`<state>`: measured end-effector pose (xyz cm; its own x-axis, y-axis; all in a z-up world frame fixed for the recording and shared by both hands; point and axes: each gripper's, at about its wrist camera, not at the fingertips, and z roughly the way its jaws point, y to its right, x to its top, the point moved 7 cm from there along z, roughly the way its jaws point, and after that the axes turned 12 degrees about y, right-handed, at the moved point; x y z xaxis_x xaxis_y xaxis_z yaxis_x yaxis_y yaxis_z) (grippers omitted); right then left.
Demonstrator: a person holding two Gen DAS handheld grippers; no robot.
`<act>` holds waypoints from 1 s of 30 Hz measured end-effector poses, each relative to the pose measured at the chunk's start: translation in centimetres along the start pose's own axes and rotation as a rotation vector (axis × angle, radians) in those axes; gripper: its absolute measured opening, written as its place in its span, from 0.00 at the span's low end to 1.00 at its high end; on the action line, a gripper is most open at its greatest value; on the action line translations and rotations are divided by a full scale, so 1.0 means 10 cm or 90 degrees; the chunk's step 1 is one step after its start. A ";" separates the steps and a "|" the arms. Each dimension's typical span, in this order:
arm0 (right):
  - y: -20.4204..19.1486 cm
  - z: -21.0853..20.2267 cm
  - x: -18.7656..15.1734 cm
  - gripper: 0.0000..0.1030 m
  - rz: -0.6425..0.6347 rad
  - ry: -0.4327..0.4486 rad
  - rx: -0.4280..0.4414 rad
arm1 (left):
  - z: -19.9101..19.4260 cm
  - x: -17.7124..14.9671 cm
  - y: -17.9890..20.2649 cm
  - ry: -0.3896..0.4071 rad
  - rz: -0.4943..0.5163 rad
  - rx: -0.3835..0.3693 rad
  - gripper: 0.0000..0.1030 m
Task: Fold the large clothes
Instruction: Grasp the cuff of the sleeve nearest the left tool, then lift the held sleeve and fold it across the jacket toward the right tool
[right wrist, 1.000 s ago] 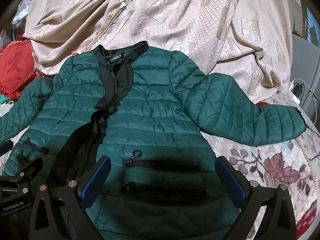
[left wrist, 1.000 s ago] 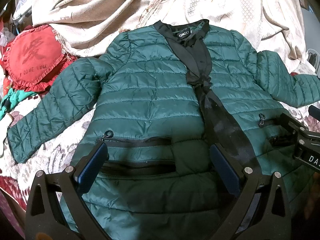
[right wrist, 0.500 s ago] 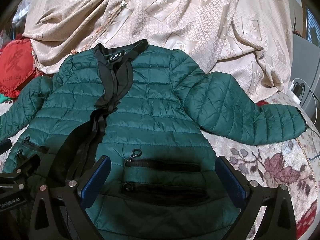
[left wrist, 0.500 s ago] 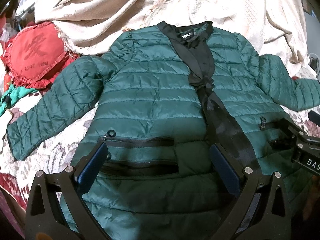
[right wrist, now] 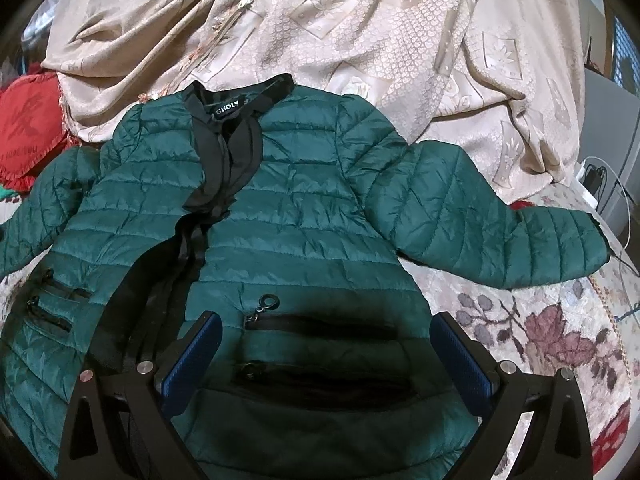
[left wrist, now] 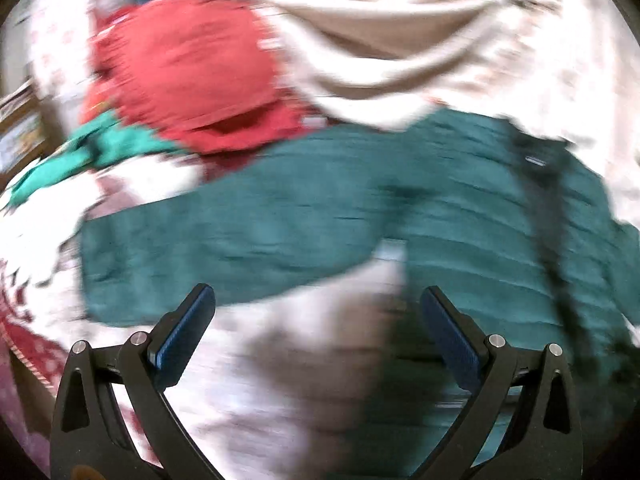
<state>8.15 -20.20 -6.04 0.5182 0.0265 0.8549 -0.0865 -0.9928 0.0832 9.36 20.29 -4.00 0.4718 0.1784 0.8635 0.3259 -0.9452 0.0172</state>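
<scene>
While the green quilted jacket [right wrist: 304,216] is lying spread face up on a floral bedspread [right wrist: 552,332], the right gripper [right wrist: 326,356] is hovering over its lower front with its blue-padded fingers [right wrist: 192,360] released and wide apart, grasping nothing. Between those fingers two black zip pockets [right wrist: 320,328] are showing, one above the other, and a ring zip pull [right wrist: 269,302] is sitting just beyond the fingers' gap. Farther ahead of the fingertips, the black collar [right wrist: 236,100] is lying against a heap of beige patterned cloth [right wrist: 360,28]. One sleeve [right wrist: 480,216] is stretching out past the right-hand finger; a red cushion [right wrist: 28,128] is resting well out past the left-hand finger, beside the jacket's other sleeve.

The left wrist view is heavily blurred by motion. The left gripper [left wrist: 316,336] is also standing released, its fingers [left wrist: 184,334] spread and grasping nothing, with pale bedspread filling the gap between them. Just beyond the fingertips the jacket's other sleeve [left wrist: 224,236] is running crosswise, joining the jacket's body past the right-hand finger. Farther ahead, the red cushion is lying against the beige cloth, and a strip of lighter green fabric [left wrist: 76,160] is showing out past the left-hand finger.
</scene>
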 end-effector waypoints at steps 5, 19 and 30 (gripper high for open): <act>-0.01 0.03 -0.01 1.00 0.001 -0.007 0.008 | 0.19 -0.30 -1.10 -0.042 -0.068 0.149 0.94; 0.01 0.12 -0.07 1.00 0.016 -0.035 0.013 | 0.70 -0.56 -1.98 -0.046 -0.462 0.055 1.00; 0.06 0.06 0.00 1.00 0.015 -0.042 0.008 | 0.29 -0.22 -1.79 -0.003 -0.420 0.015 0.16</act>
<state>8.60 -20.85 -6.26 0.5715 -0.0046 0.8206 -0.0891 -0.9944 0.0565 4.80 37.64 -7.66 0.1704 0.7199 0.6729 0.5664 -0.6303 0.5309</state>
